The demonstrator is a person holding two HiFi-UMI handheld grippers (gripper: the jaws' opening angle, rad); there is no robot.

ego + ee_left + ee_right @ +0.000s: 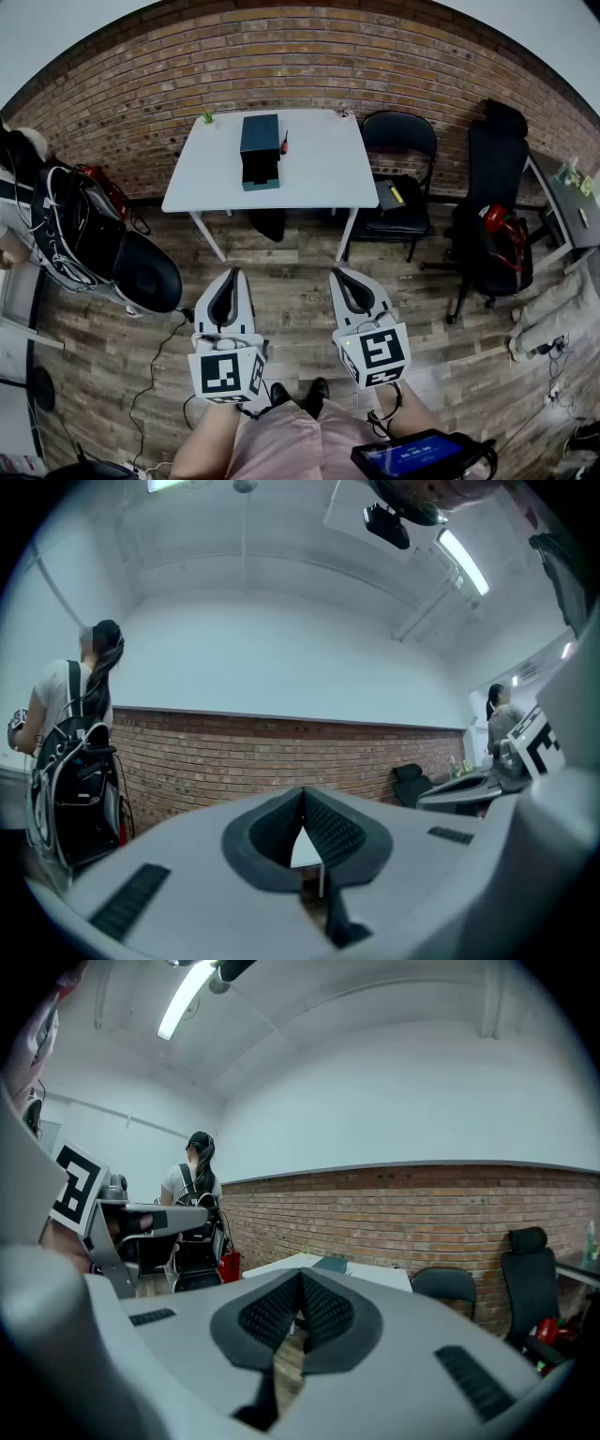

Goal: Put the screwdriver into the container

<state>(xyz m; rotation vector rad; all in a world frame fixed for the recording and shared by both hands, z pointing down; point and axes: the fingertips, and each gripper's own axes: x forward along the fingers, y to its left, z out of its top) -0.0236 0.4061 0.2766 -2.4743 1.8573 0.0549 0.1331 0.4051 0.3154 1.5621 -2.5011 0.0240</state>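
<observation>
**A:** Progress on the task?

**B:** None that shows. The left gripper (232,275) and right gripper (343,275) hang near the person over the wooden floor, well apart from the white table (319,178) at the far side. Each gripper's own view shows its jaws clenched together with nothing between them.

**A:** Where is the screwdriver?

**B:** A small red-and-dark thing, which I take for the screwdriver (284,142), lies on the table just right of the dark container (260,150). It is outside the container, so reaching, grasping and dropping it in are all left to do.

**A:** Any writing?

**B:** No brand or label is legible. There are only black-and-white square markers on the cubes (228,372), and a lit screen (415,455) at near right with print too small to read.
</observation>
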